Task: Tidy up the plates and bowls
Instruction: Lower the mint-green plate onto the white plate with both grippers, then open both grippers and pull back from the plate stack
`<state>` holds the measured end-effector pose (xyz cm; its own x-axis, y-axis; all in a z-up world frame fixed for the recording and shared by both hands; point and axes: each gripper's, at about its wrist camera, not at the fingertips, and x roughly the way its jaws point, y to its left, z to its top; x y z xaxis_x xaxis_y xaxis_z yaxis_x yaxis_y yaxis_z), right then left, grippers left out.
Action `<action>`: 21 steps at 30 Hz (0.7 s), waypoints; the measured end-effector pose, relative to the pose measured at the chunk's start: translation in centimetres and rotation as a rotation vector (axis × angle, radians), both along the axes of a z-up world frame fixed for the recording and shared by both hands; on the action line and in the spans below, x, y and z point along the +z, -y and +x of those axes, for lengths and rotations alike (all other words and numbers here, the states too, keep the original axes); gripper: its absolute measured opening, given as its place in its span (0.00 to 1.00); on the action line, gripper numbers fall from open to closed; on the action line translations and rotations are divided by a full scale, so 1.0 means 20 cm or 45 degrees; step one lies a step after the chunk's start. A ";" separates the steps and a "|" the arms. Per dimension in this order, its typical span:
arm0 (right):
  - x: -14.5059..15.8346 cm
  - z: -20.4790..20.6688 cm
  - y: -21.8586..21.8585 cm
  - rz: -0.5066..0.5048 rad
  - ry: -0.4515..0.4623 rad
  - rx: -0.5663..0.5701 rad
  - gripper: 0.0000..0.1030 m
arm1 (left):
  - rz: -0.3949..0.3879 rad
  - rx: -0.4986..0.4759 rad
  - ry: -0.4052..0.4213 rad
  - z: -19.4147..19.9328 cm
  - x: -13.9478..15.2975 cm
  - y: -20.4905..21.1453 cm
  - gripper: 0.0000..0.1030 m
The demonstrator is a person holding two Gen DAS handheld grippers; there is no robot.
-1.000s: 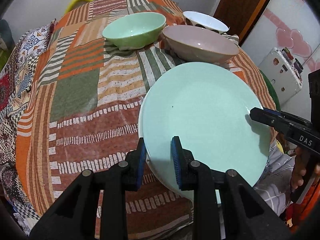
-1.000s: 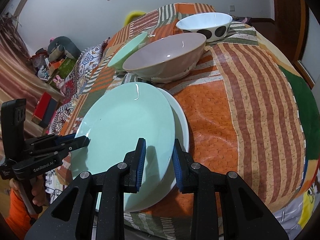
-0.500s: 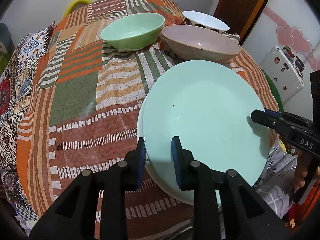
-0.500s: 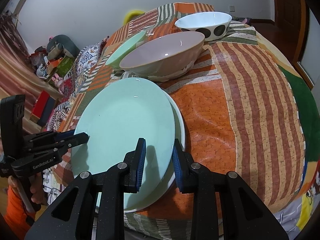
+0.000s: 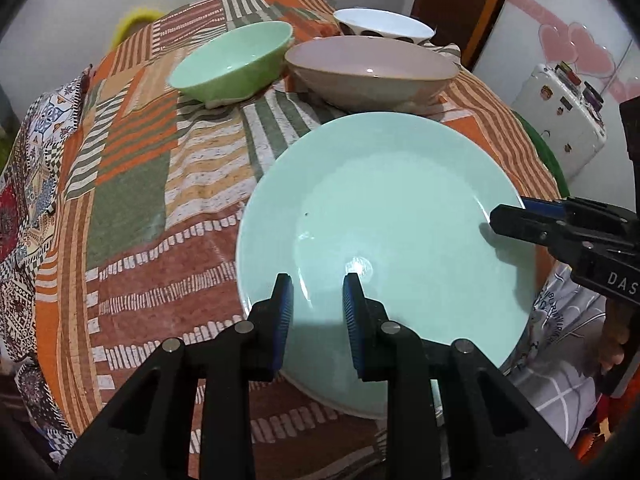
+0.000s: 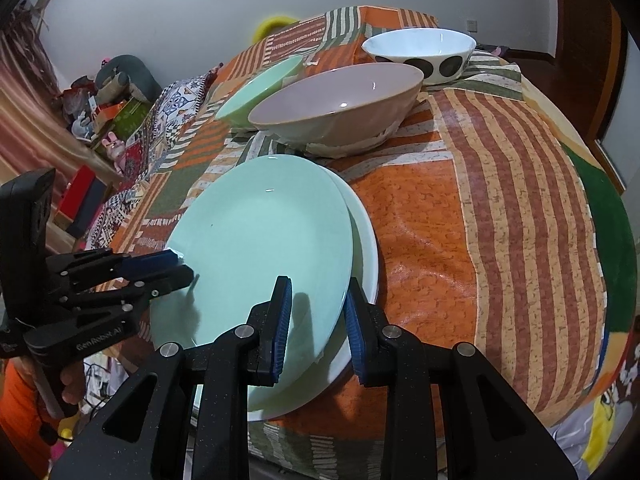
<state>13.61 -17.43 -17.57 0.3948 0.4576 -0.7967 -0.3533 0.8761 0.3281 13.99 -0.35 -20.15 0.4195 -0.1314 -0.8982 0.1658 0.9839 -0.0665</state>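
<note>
Right wrist view: a glossy round mint plate (image 6: 256,232) lies at centre on a white plate (image 6: 366,248). The right gripper (image 6: 316,312) and the left gripper (image 6: 176,266) each clench its rim. Three smooth bowls stand above: green (image 6: 260,84), taupe (image 6: 340,104), spotted white (image 6: 420,50).

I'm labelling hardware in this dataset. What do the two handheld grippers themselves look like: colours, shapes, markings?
Both are matte black, angular plastic linkages with silver pivot pins and ribbed blue pads lining the fingers. The left gripper carries white "GenRobot.AI" lettering on its side, seen from the right wrist view. The right gripper shows white letters "DAS", cut off at the frame edge in the left wrist view. An orange sleeve shows behind the left one. No cables are visible.
</note>
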 end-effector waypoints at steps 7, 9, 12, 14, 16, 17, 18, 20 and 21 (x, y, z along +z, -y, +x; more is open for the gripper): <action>0.03 -0.01 0.02 -0.028 0.043 -0.026 0.25 | -0.021 0.038 0.010 0.00 0.02 -0.03 0.24; 0.06 -0.01 0.03 -0.037 0.086 -0.041 0.25 | -0.025 0.050 0.025 0.00 0.04 -0.05 0.24; 0.09 -0.01 0.04 -0.027 0.110 -0.042 0.25 | -0.045 0.069 0.050 -0.01 0.08 -0.06 0.24; 0.11 -0.01 0.05 -0.028 0.129 -0.041 0.25 | -0.052 0.077 0.068 -0.01 0.11 -0.07 0.24; 0.12 -0.01 0.05 -0.022 0.139 -0.044 0.25 | -0.054 0.080 0.094 -0.01 0.14 -0.08 0.24; 0.13 -0.01 0.06 -0.018 0.142 -0.046 0.26 | -0.054 0.080 0.108 -0.01 0.16 -0.08 0.24; 0.14 0.00 0.06 -0.011 0.147 -0.050 0.26 | -0.053 0.080 0.127 0.00 0.19 -0.08 0.24; 0.16 0.01 0.07 -0.002 0.158 -0.057 0.29 | -0.057 0.080 0.166 0.00 0.24 -0.08 0.27; 0.17 0.02 0.07 0.004 0.167 -0.064 0.32 | -0.060 0.080 0.182 0.01 0.26 -0.07 0.28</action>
<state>14.00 -18.78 -14.14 0.5179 0.4373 -0.7352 -0.3490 0.8927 0.2851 14.17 1.15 -14.87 0.5512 -0.1416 -0.8223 0.1153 0.9890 -0.0930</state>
